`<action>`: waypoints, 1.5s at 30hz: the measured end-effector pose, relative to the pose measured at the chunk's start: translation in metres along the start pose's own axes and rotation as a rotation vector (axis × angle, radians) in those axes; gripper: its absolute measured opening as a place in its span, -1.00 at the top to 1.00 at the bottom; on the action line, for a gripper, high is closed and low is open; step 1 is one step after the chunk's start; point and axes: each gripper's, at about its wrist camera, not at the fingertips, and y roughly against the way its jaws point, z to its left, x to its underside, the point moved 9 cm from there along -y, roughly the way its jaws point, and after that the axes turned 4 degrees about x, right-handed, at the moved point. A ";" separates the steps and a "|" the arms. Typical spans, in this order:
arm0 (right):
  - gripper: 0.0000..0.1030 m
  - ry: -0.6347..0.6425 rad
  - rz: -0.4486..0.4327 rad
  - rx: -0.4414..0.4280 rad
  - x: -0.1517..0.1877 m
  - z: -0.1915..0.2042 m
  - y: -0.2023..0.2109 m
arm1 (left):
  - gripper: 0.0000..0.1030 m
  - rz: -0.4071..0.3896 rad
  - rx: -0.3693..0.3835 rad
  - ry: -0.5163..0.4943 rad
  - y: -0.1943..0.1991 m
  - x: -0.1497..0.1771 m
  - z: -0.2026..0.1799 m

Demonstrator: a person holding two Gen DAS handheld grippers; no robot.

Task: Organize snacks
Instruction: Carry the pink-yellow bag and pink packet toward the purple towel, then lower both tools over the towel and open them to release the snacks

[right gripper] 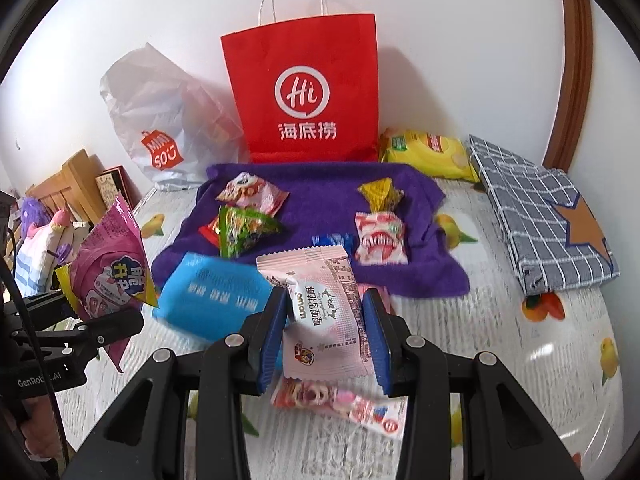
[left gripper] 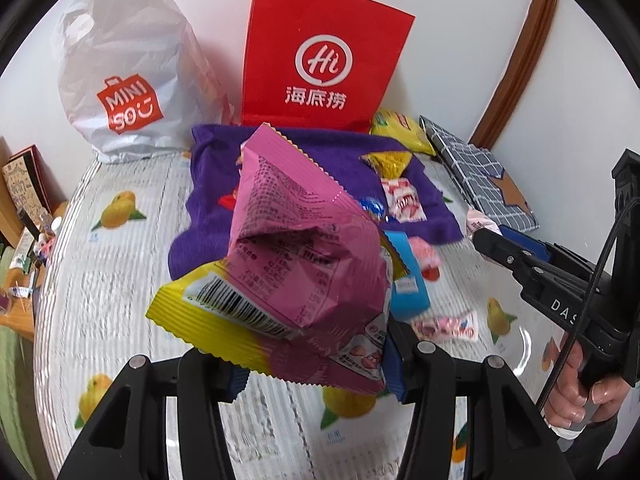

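Between left jaws: 1 pink-and-yellow snack bag [left gripper: 304, 256], clamped by left gripper [left gripper: 316, 364], held up off the table.
Between right jaws: 1 pale pink snack packet [right gripper: 326, 312], gripped by right gripper [right gripper: 326, 336], blue pads on both sides of it, lifted above the table.
Hands: 1 hand [left gripper: 580, 384] on right tool's handle in left view; other hand only partly seen at the edge of right view.
Just under right grip: 1 pink-white candy pack [right gripper: 340, 398] flat on tablecloth [right gripper: 500, 344] w/ fruit print.
Blue packet [right gripper: 212, 300]: 1, beside right gripper, at near edge of towel.
Purple towel [right gripper: 320, 188]: 1, spread on table; 5 small snacks on it – pink-white pack [right gripper: 252, 194], green-red pack [right gripper: 244, 228], yellow triangle pack [right gripper: 380, 196], red-white teeth-print pack [right gripper: 380, 238], blue-wrapped candy [right gripper: 332, 240].
Bags: 2 upright at wall – red paper bag [right gripper: 312, 92] w/ handles, white plastic bag [right gripper: 168, 120]; contents can't tell.
Yellow chip bag [right gripper: 428, 152]: 1, right of red bag, off towel.
Grey checked cloth bag [right gripper: 544, 216]: 1, lying flat far right, brown star patch; contents can't tell.
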 end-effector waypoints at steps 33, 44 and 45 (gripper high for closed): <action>0.25 -0.004 0.057 0.015 -0.069 -0.028 -0.113 | 0.01 0.015 -0.002 0.053 -0.086 -0.107 0.041; 0.25 0.008 0.103 0.034 -0.067 -0.033 -0.153 | 0.01 0.035 0.000 0.057 -0.122 -0.119 0.046; 0.25 0.014 0.106 0.040 -0.066 -0.033 -0.157 | 0.01 0.037 0.000 0.059 -0.125 -0.119 0.047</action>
